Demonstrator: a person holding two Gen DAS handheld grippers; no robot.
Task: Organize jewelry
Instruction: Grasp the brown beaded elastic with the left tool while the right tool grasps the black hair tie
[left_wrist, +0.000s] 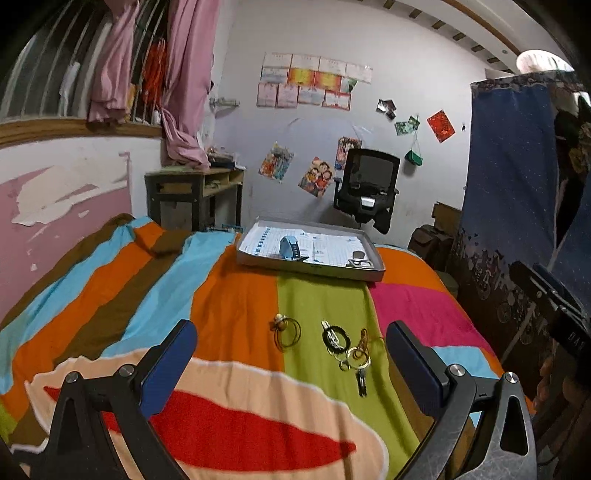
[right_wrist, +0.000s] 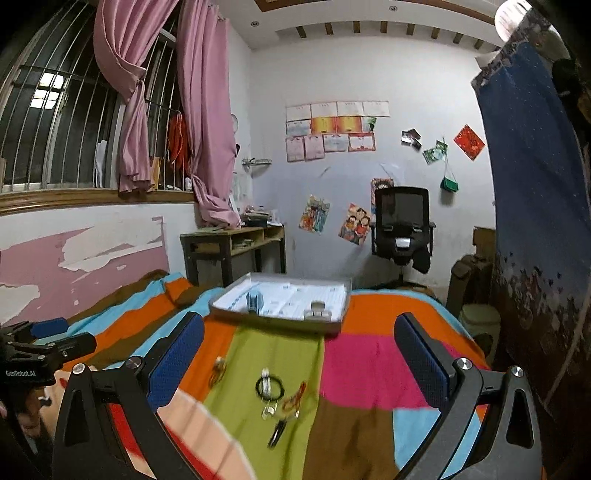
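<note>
Overhead, both claws (left_wrist: 290, 354) (right_wrist: 299, 352) agape, empty.

A home bedroom. A bed under a striped blanket (left_wrist: 229, 295) fills the foreground, with pink curtains (right_wrist: 207, 122) at a barred window, children's pictures (right_wrist: 334, 131) taped to the wall, a small desk (right_wrist: 232, 243) and an office chair (right_wrist: 402, 225).

From the right wrist the jewelry pile (right_wrist: 275, 391) on the blanket is smeared by blur, so rings and cords run together. The two small things in the grey tray (left_wrist: 258, 260) are too small to name. The left gripper (right_wrist: 55, 336) is cut off at the frame's left edge, and its jaw gap can't be judged there
</note>
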